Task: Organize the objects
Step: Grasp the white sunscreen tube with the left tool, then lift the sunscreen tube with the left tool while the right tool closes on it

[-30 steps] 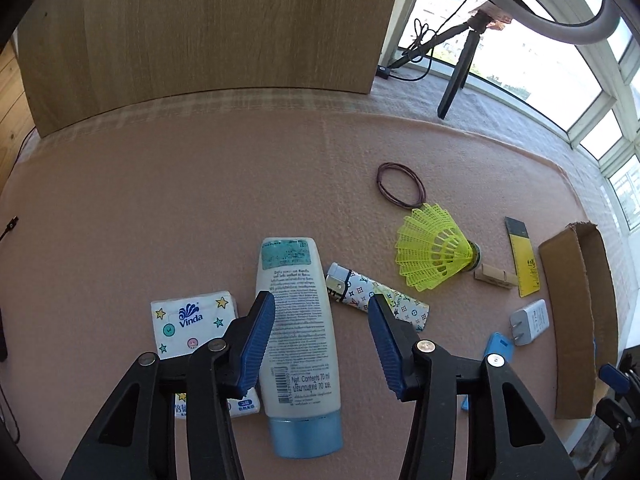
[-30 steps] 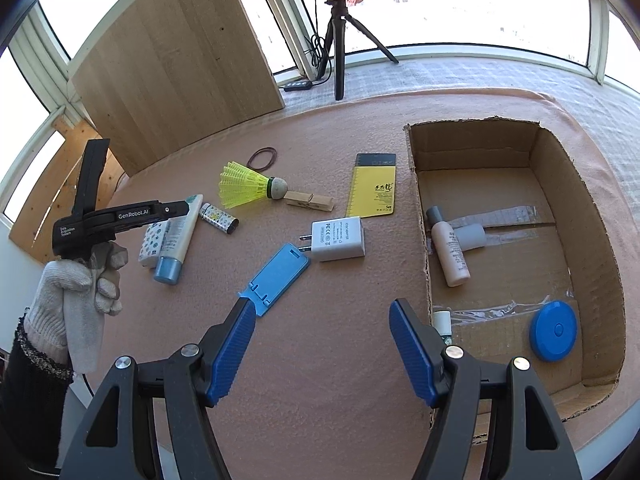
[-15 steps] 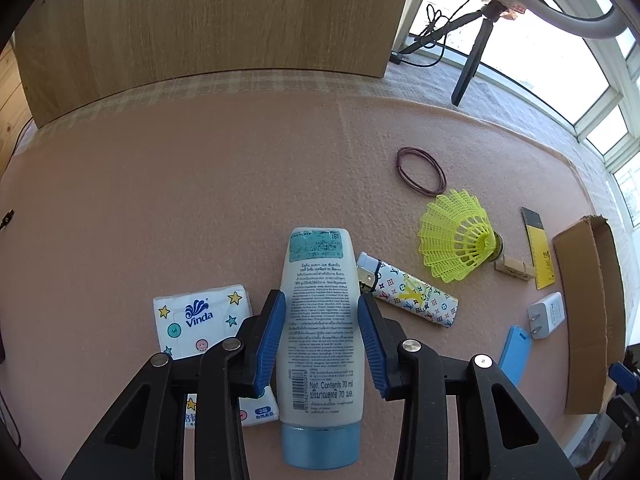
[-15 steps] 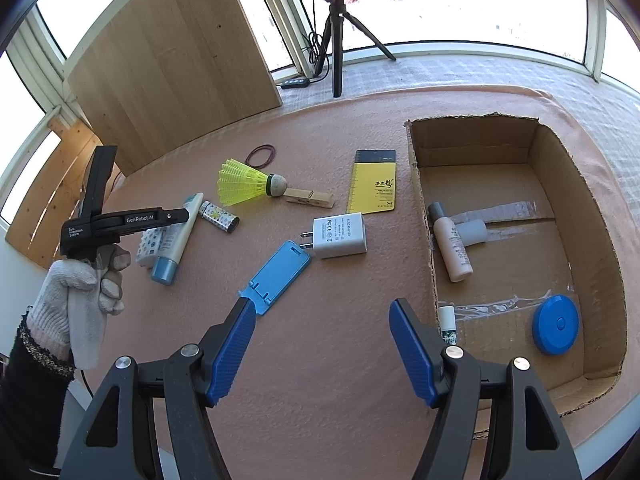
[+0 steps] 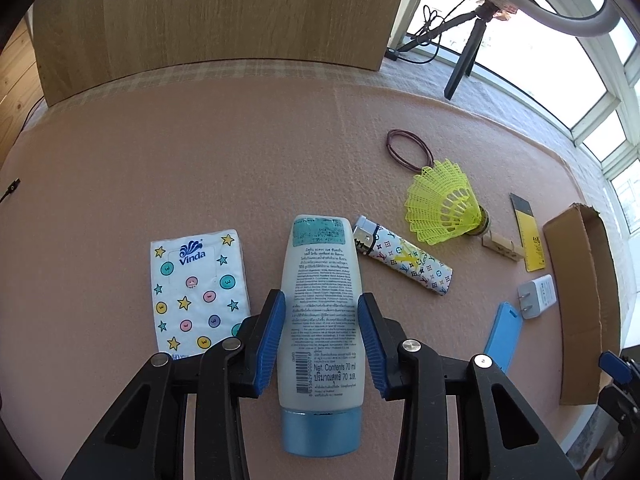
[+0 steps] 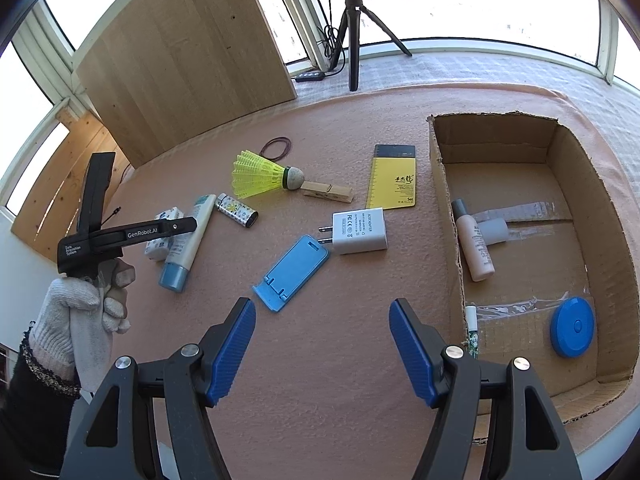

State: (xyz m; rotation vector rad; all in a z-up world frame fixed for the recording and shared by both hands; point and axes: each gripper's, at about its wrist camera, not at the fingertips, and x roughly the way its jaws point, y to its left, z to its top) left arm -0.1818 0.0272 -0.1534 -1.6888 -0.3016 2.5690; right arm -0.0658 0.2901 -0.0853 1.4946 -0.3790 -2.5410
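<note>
The left gripper clamps a white lotion tube with a blue cap across its middle, apparently bound for the open cardboard box at three o'clock. The right gripper hangs empty, jaws wide, above the bare pink mat.

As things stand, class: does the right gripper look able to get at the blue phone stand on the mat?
Probably yes. The right gripper is open, and the blue phone stand lies flat just ahead of its fingertips, with only bare mat between them.

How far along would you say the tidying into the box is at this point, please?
Done: a bottle, a blue disc and a small tube lie in the box. In hand: the left hand-held gripper is closed on the lotion tube. Left: tissues, lighter, shuttlecock, charger, others.
</note>
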